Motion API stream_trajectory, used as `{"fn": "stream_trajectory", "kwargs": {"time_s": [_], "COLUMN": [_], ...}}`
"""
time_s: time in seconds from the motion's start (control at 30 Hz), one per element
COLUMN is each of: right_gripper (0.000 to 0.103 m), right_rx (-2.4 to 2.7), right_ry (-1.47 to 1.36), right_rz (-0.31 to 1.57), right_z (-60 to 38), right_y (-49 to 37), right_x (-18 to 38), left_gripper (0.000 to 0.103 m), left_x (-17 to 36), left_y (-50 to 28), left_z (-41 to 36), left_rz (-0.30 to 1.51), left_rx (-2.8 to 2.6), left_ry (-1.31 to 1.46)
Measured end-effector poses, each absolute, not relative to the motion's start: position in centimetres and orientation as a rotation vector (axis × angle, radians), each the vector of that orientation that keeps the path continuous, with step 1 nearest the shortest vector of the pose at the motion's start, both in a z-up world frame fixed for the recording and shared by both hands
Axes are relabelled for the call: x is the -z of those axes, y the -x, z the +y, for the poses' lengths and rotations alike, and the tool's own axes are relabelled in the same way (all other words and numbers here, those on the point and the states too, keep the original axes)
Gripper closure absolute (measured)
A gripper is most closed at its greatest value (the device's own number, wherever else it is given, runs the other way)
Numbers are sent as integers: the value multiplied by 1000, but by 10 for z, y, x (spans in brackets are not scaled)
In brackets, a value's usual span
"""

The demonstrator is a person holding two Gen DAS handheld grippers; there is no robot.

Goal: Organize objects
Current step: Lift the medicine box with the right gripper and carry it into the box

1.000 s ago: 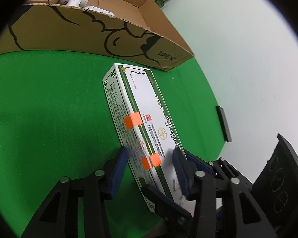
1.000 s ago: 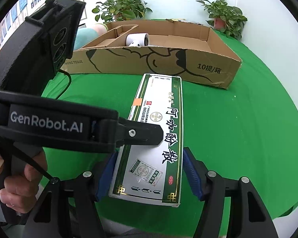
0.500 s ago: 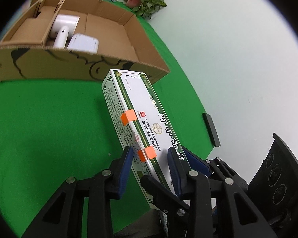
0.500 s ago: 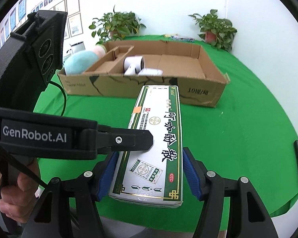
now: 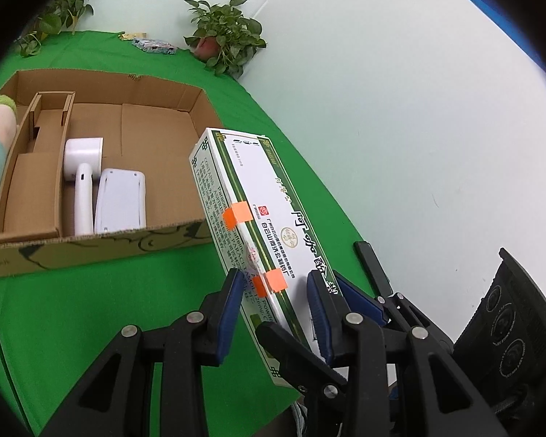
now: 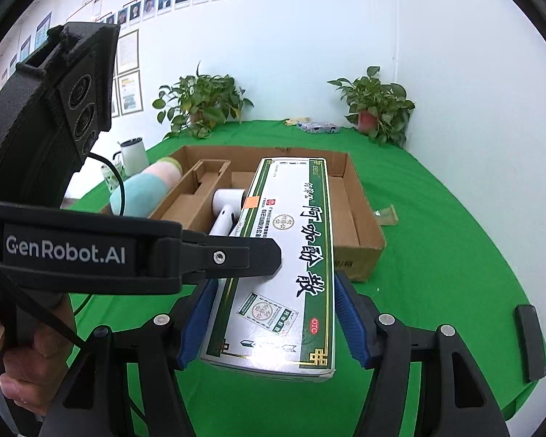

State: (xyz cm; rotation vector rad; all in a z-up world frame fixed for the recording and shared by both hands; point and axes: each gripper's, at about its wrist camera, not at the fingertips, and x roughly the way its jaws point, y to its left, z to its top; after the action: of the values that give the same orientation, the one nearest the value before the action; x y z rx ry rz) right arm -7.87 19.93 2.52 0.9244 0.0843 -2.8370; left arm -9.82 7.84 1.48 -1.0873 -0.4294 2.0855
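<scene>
A long white and green medicine box [image 5: 251, 215] with orange tape tabs is held in the air by both grippers, its far end over the near wall of an open cardboard box [image 5: 102, 244]. My left gripper [image 5: 275, 291] is shut on its near end across the thickness. My right gripper [image 6: 273, 309] is shut on the medicine box [image 6: 291, 247] across its width. Inside the cardboard box [image 6: 360, 225] lie a white hair dryer [image 5: 82, 167] and a flat white device [image 5: 122, 200].
A green cloth covers the table [image 6: 436, 255]. Potted plants [image 6: 378, 109] stand at the back by the white wall. A pastel roll [image 6: 145, 185] and a white kettle [image 6: 133, 153] sit left of the cardboard box. A black bar [image 6: 527, 338] lies near the right edge.
Both grippers have lifted the medicine box off the cloth and carried it toward the cardboard box, so its far end now reaches over the box's near wall.
</scene>
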Motion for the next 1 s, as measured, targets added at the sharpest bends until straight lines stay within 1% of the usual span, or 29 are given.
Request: {"fn": "stream_trajectory", "kwargs": {"time_s": [0.07,0.1,0.23,0.53,0.6,0.7,0.73,0.77,0.83,0.9,0.93,1.0], "right_gripper": [42,42,43,43,43,44,44,44,44,44,44,44], "right_rx": [2819,2799,2722,2725,2676,2622,2616,2614,2623,2624,2626,2643], "right_ry": [-946,-964,-1046,-1074,-1095,-1120,-1127,-1127,-1116,-1121,-1126,-1134], "right_rz": [28,-19,-197,-281,-368,-462,-469,-466,-444,-432,-423,-386], "right_z": [204,208,225,239,247,255,256,256,254,253,253,251], "right_y": [89,96,126,184,200,214,217,218,217,216,215,210], "right_x": [-24,-22,-6,1,4,14,18,21,23,24,24,24], "left_gripper": [68,68,70,70,67,67,65,59,56,49,44,42], "left_x": [-11,0,14,12,16,33,39,42,49,53,55,57], "left_y": [105,125,156,218,234,255,258,259,263,266,266,265], "left_z": [76,82,90,103,100,95,94,93,92,92,92,93], "left_rz": [-428,-424,-422,-411,-422,-466,-466,-478,-524,-551,-560,-564], "left_rx": [-2092,-2098,-2094,-2095,-2104,-2088,-2077,-2069,-2042,-2025,-2017,-1994], "left_ry": [1104,1116,1172,1188,1226,1333,1358,1368,1394,1416,1428,1437]}}
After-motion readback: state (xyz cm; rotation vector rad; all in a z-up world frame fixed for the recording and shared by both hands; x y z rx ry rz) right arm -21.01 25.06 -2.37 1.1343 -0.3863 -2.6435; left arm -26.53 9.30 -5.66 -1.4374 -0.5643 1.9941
